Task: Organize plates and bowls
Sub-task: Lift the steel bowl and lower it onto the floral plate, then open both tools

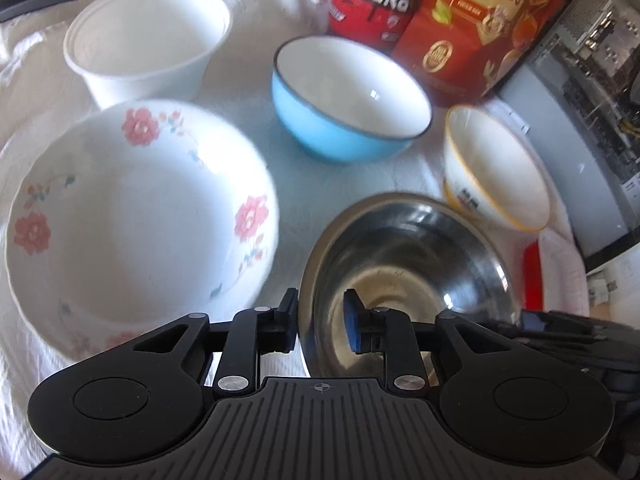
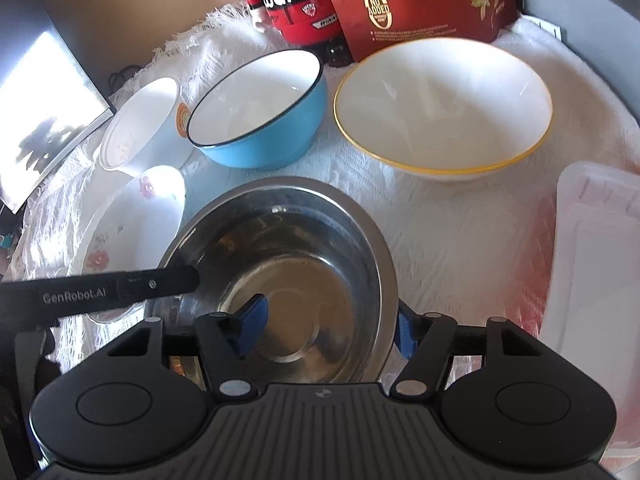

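Left gripper (image 1: 320,322) straddles near-left rim of round stainless-steel bowl (image 1: 408,276): one finger outside the wall, blue-padded finger inside, a gap visible at the inner pad, so jaws apart and not clamping. Right gripper (image 2: 330,326) straddles the same steel bowl's right rim, blue pads spread, one inside and one outside; contact cannot be told. Bowl sits on white textured cloth (image 2: 460,240). Just left of it: white floral-print dish (image 1: 136,216). Behind: blue enamel bowl with dark rim (image 1: 348,100), white bowl with yellow rim (image 2: 440,108), plain white paper bowl (image 1: 148,40).
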`<state>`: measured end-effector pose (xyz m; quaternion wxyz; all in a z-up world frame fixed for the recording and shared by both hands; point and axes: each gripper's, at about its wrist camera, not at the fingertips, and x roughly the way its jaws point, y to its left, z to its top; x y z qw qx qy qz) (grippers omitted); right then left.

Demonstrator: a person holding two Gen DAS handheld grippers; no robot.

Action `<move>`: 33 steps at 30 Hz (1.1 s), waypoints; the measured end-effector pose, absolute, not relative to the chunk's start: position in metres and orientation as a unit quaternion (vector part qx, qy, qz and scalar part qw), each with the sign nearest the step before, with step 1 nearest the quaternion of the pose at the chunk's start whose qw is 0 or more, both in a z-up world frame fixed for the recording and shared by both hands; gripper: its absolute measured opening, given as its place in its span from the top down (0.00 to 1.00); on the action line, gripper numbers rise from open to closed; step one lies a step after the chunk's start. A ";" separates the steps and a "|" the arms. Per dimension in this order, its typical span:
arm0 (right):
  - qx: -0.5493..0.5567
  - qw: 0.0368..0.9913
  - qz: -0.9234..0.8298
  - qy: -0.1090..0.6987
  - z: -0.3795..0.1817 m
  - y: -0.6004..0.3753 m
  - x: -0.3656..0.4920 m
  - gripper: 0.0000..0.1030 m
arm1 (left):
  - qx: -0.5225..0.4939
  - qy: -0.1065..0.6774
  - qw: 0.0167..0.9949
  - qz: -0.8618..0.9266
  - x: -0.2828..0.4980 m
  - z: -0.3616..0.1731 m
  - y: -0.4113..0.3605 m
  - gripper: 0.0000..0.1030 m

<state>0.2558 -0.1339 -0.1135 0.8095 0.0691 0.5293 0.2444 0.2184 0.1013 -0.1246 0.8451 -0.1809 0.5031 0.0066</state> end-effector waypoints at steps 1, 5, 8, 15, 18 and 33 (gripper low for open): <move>0.068 0.809 0.244 0.530 -0.113 -0.133 0.255 0.37 | -0.182 0.508 0.842 0.012 0.217 -0.125 0.100 0.77; 0.066 0.805 0.247 0.536 -0.100 -0.131 0.251 0.36 | -0.190 0.512 0.837 0.026 0.208 -0.108 0.106 0.78; 0.049 0.818 0.267 0.507 -0.071 -0.124 0.245 0.36 | -0.207 0.478 0.853 0.031 0.201 -0.079 0.127 0.78; 0.051 0.829 0.333 0.447 -0.023 -0.065 0.253 0.34 | -0.231 0.435 0.864 0.103 0.185 -0.055 0.197 0.78; 0.037 0.816 0.353 0.456 -0.033 -0.023 0.255 0.34 | -0.223 0.450 0.854 0.136 0.183 -0.069 0.219 0.78; -0.008 0.785 0.347 0.513 -0.093 0.059 0.262 0.33 | -0.191 0.482 0.841 0.154 0.199 -0.109 0.253 0.78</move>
